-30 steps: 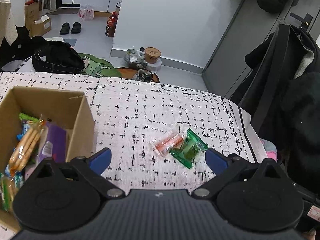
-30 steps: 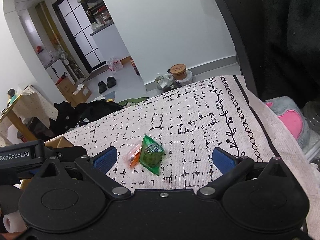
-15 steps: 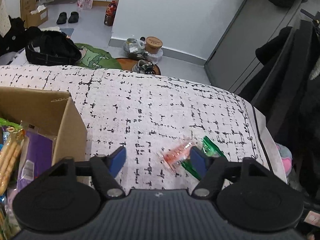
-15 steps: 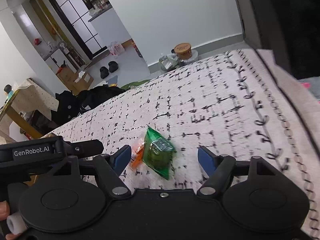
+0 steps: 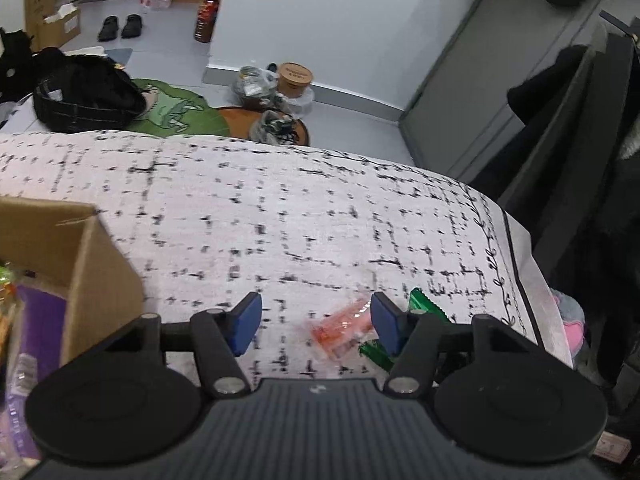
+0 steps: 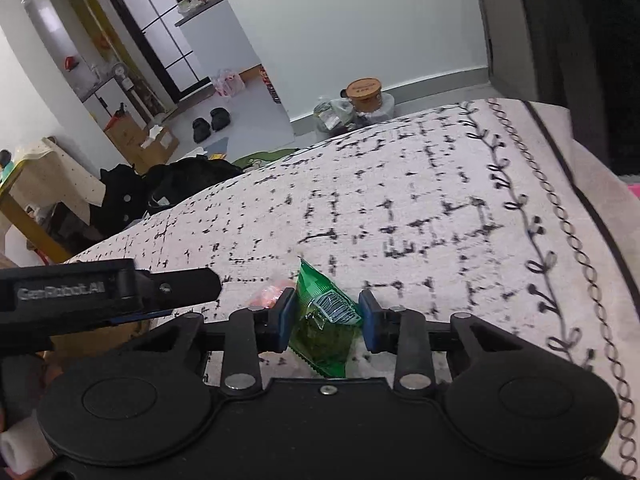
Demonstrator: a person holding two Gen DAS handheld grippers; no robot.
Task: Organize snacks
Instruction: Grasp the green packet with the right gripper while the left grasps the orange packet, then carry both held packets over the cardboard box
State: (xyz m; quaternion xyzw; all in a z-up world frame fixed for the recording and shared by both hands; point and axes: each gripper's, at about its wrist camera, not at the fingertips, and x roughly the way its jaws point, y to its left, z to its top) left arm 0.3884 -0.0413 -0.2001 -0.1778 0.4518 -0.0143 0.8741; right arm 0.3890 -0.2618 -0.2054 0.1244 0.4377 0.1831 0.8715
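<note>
Since the green snack packet (image 6: 326,320) looks light, crinkly and slippery, the right claw (image 6: 327,320), nearly shut around its puffed middle, should squeeze gently, while the left claw (image 5: 316,322) stands open over the orange packet (image 5: 340,328) beside it.

left tongs (image 5: 314,320) black, blue pads | right tongs (image 6: 327,316) alike (silver screws)
</note>
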